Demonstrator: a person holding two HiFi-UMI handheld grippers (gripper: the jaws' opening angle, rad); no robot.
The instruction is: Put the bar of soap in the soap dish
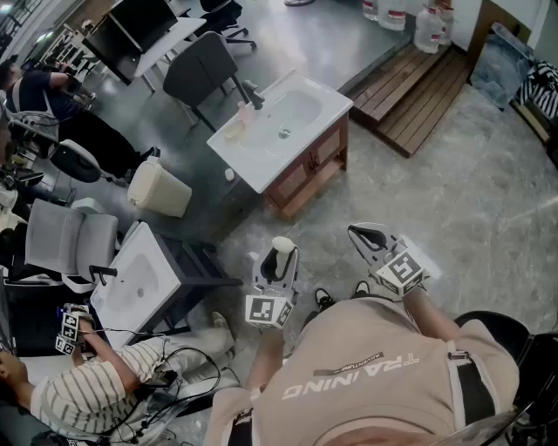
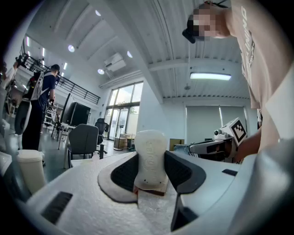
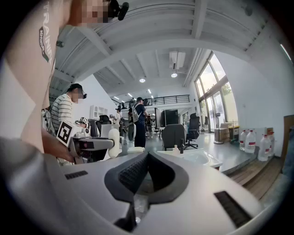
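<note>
1. Person, seated (image 1: 87,392), 8 o'clock in the head view: shirt striped dark on white.
2. Basins, two, white, glossy, rectangular with rounded bowls. The near basin (image 1: 161,253) is at 9 o'clock. The far basin (image 1: 327,91) is at 12 o'clock and sits on a brown wooden cabinet (image 1: 309,170). Small pale things on its left rim are too small to name.
3. Bin (image 1: 161,187), one, cream plastic, at 10 o'clock between the two basins.
4. Left gripper (image 1: 277,266), white, rough-textured shell with black ribbed pads. It pinches the bar of soap (image 2: 150,156), which stands upright between the pads, well apart from both basins. The soap is cream-white, matte, oblong with rounded corners. Its embossed lettering cannot be read.
5. Right gripper (image 1: 373,239), same build, jaw tips pressed together with nothing between them.
6. Marker cubes, two, one per gripper, with black-and-white square patterns.
7. Wearer's shirt (image 1: 366,383), beige, printed "TRAINING".
8. Wooden platform (image 1: 418,87), one, dark slats, at 1 o'clock.
9. Clear plastic jugs (image 1: 427,26), a cluster at the platform's far end.
</note>
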